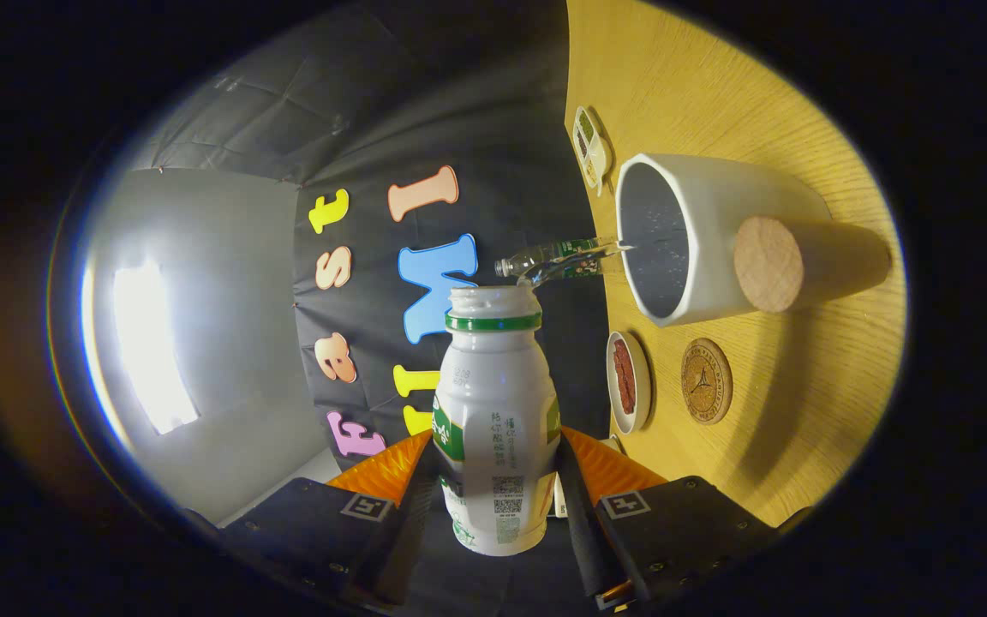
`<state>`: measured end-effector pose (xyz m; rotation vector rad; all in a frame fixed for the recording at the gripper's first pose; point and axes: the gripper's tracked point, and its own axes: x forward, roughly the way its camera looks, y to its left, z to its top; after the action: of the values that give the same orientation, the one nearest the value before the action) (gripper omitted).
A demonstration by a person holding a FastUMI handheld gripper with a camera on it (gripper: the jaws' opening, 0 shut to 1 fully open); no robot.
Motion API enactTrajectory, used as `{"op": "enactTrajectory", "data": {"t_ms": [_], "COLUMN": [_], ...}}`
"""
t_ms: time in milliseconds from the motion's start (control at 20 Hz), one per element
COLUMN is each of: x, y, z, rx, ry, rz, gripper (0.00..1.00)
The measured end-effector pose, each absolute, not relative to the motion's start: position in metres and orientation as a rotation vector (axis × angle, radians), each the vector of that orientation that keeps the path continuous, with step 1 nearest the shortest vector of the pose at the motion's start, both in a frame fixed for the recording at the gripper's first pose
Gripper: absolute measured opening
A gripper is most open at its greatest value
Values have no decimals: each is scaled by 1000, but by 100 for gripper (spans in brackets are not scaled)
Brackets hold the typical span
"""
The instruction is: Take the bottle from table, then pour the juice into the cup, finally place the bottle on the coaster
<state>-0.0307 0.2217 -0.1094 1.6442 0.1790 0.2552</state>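
One wooden table (716, 68) is showing rolled sideways beyond the fingers. One white cup (720, 231) is standing on it, ahead and to the right of the gripper (493, 497), with one cork-ended cylinder (802, 261) just beside it. Both fingers are pinching one white juice bottle (493, 411), its open mouth pointing forward. One clear plastic bottle (558, 260) is standing beyond. One round cork coaster (706, 380) and one small dish (628, 381) are lying near the cup.

Cup (699, 240) and cork-topped cylinder (810, 261) crowd the table (716, 77) beside the coaster (706, 380).
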Motion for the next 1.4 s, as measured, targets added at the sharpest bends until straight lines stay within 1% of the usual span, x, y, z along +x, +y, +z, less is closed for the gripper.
{"op": "enactTrajectory", "data": {"t_ms": [1400], "x": [-34], "y": [230], "z": [-100], "rx": [1713], "ry": [173], "rz": [272], "gripper": [73]}}
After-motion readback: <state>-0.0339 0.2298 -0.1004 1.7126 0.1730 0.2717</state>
